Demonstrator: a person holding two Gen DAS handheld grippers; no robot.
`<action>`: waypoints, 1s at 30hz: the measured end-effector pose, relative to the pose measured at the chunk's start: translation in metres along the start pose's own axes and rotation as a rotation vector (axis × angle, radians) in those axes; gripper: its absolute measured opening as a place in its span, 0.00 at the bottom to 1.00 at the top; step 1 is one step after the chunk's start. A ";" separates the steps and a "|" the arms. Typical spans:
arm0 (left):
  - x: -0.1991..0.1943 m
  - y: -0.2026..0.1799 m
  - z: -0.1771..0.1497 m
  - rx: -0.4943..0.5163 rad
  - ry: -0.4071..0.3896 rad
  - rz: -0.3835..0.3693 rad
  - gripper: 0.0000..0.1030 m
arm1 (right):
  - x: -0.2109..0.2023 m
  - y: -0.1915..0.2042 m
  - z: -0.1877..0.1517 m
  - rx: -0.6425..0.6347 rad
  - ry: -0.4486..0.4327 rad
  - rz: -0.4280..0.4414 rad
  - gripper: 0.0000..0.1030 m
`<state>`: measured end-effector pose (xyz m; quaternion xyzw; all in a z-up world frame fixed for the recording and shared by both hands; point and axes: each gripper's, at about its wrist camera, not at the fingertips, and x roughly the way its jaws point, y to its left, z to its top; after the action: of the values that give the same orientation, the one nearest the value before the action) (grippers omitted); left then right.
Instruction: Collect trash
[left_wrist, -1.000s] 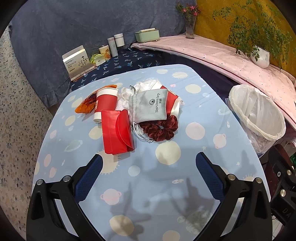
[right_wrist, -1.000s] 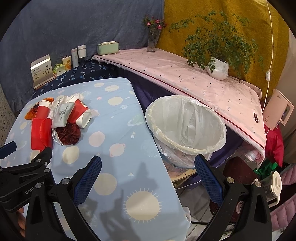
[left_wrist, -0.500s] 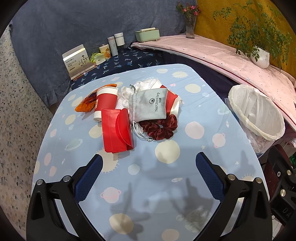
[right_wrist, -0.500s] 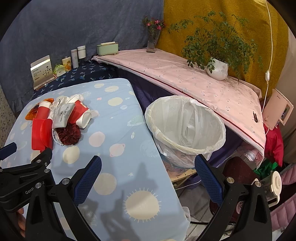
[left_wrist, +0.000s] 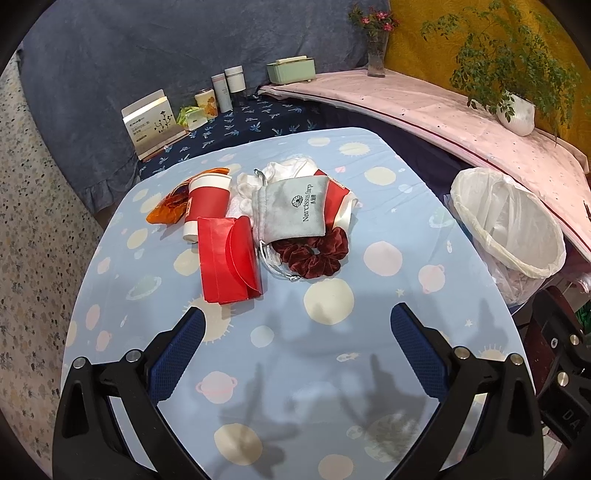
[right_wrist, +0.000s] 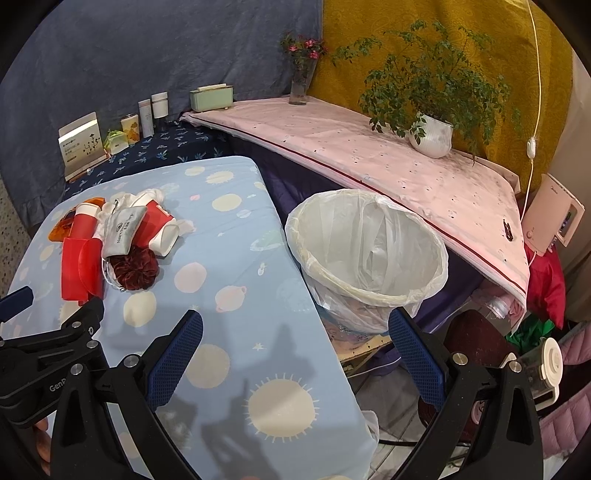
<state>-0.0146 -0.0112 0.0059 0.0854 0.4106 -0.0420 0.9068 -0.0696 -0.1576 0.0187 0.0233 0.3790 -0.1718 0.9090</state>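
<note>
Left gripper: the left gripper (left_wrist: 295, 332) hovers above the near end of the table (left_wrist: 388, 206), fingers spread wide, nothing between them.
Right gripper: the right gripper (right_wrist: 295, 334) is spread just as wide and empty, out over the table's right edge with the bin ahead of it.
The trash: one cluster mid-table. A red paper cup (left_wrist: 205, 205) lies on its side by an orange wrapper (left_wrist: 173, 203); a red folded carton (left_wrist: 229, 258) sits nearest the left gripper; crumpled white tissue (left_wrist: 284, 171) peeks from behind.
Not obviously trash: a grey drawstring pouch (left_wrist: 295, 210) and a maroon scrunchie (left_wrist: 314, 253) lie in the same heap. My call is leave them.
The bin: a white-lined bin (left_wrist: 506, 221) stands off the table's right side, mouth open, looking empty.
Doing it well: I'd start with the carton, nearest and clear of the pouch cord, and pinch it across its narrow width. Go gently on the cup; it will likely crush or roll.
Left view only: pouch lettering and the cord (left_wrist: 273, 258) beside the scrunchie.
Right view only: a second red cup (right_wrist: 159, 229) with its white rim open, plus the bin's inside and the floor clutter beyond.
</note>
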 end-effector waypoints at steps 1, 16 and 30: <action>0.000 0.000 0.000 0.000 -0.001 0.000 0.93 | 0.000 0.000 0.000 0.002 -0.001 0.000 0.94; 0.000 -0.001 -0.001 0.000 -0.001 -0.001 0.93 | -0.003 -0.002 -0.002 0.012 -0.008 -0.006 0.94; -0.003 -0.005 -0.002 0.001 0.001 -0.004 0.93 | -0.003 -0.003 -0.002 0.015 -0.007 -0.007 0.94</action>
<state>-0.0193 -0.0153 0.0064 0.0850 0.4111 -0.0441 0.9066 -0.0739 -0.1590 0.0194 0.0281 0.3746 -0.1780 0.9095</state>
